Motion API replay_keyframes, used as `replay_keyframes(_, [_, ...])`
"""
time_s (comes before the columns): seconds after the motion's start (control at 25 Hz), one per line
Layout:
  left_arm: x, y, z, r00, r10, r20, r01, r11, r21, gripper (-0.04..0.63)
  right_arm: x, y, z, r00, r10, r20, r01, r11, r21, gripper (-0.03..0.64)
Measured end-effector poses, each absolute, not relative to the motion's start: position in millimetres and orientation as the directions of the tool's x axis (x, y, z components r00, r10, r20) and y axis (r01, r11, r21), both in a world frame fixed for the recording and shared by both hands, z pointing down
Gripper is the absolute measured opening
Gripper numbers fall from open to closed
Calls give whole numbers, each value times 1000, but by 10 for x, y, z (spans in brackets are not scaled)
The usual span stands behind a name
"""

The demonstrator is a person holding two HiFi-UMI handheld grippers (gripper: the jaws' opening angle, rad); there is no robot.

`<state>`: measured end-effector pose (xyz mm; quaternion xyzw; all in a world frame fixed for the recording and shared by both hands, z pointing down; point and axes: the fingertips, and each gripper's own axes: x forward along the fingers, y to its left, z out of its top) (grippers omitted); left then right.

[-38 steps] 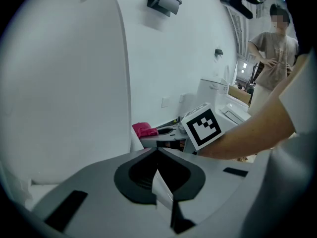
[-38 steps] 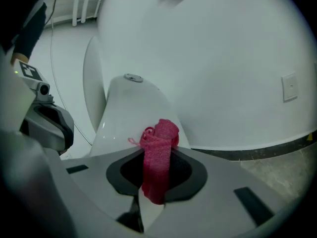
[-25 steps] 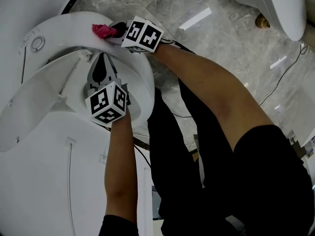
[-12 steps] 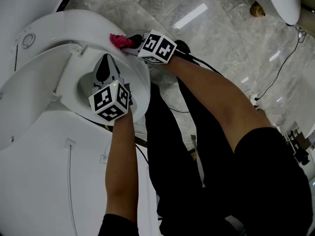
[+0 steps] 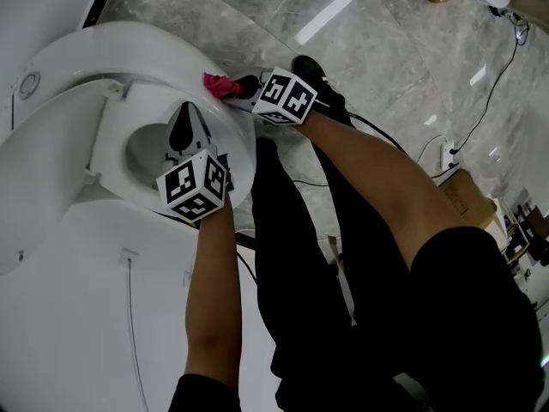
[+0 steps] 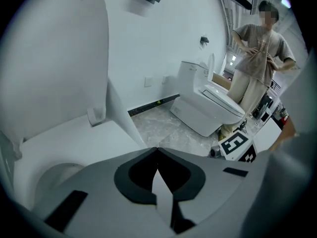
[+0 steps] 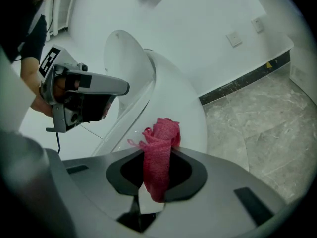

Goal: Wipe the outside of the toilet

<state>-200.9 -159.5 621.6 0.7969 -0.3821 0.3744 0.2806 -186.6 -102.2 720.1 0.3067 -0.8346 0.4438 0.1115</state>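
the right gripper point(image 5: 247, 92) pinches a pink cloth point(image 7: 159, 155) against the toilet point(image 5: 227, 131) rim; the left gripper point(image 6: 157, 175) is closed, empty.

the left gripper point(image 5: 182, 112) and right gripper point(image 5: 244, 89) bear black-and-white marker cubes point(image 5: 194, 187); black sleeves point(image 5: 477, 316), black trousers point(image 5: 300, 299).

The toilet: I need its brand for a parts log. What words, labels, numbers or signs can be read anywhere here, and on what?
None can be read.
Toilet: no legible brand; nothing legible by its round button.
Left tool and right tool: their cubes show black-and-white square patterns only, no letters or digits.
Pink cloth: plain.
Cardboard box: too small to read.
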Motion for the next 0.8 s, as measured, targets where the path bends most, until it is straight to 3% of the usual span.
replay_keyframes(0.8, [-1981, -812, 6230, 426, -295, 855, -801, -563, 205, 15, -2072, 59, 7315, -816, -358, 453, -561, 309, -767, 89])
